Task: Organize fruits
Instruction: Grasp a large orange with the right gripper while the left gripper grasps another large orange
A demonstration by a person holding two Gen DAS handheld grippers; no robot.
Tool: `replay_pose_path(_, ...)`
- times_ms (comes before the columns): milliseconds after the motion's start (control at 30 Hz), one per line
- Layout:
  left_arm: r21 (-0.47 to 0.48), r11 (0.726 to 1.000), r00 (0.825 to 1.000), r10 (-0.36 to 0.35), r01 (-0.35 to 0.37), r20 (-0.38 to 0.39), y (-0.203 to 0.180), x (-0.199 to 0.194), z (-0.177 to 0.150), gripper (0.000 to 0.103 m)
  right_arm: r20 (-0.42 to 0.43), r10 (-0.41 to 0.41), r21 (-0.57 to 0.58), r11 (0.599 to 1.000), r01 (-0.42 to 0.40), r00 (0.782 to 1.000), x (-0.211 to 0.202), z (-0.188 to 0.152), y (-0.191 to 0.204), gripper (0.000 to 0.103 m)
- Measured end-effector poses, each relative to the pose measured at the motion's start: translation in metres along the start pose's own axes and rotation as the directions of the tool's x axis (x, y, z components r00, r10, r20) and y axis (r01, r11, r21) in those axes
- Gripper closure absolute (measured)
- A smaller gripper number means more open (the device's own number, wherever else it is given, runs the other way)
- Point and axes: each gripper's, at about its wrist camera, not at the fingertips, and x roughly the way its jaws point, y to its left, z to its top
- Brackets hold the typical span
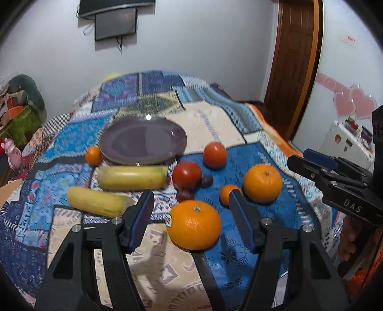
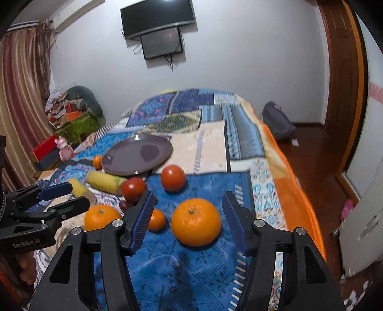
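Fruit lies on a patchwork bedspread in front of an empty purple plate (image 1: 143,141) (image 2: 137,154). My left gripper (image 1: 191,198) is open, its jaws on either side of a large orange with a sticker (image 1: 194,225), not touching it. My right gripper (image 2: 188,198) is open around a second large orange (image 2: 195,223) (image 1: 262,183), also apart from it. Two bananas (image 1: 132,177) (image 1: 95,201), two red tomatoes (image 1: 187,175) (image 1: 214,155), small tangerines (image 1: 226,194) (image 1: 93,155) and dark plums (image 1: 207,180) lie between the oranges and the plate.
The bed's right edge drops to a wooden floor (image 2: 318,172) with a dark bag (image 2: 277,124) near the door (image 2: 340,71). Boxes and clutter (image 2: 71,119) stand left of the bed. A TV (image 2: 158,18) hangs on the far wall.
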Motion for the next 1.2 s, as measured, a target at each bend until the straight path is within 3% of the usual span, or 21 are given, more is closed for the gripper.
replay_pose_path(367, -0.005, 1.0, 0.992, -0.01, 0.009, -0.127, 0.002, 0.041, -0.015, 0.036, -0.118, 0.056, 0.023, 0.998, -0.053, 0.991, 0.032, -0.011, -0.013, 0.047)
replay_pose_path(667, -0.025, 0.999, 0.981, -0.028, 0.023, -0.194, 0.004, 0.065, -0.025, 0.035, -0.142, 0.013, -0.014, 1.0, -0.015, 0.99, 0.046, -0.013, -0.013, 0.043)
replay_pose_path(900, -0.012, 1.0, 0.983, -0.02, 0.018, -0.181, 0.001, 0.068, -0.024, 0.036, -0.189, 0.038, 0.025, 0.999, -0.034, 0.981, 0.062, -0.017, -0.019, 0.035)
replay_pose_path(1200, -0.008, 1.0, 0.984, -0.028, 0.027, -0.175, 0.002, 0.066, -0.022, 0.037, -0.19, -0.006, -0.02, 1.0, 0.002, 0.982, 0.07, -0.019, -0.013, 0.035)
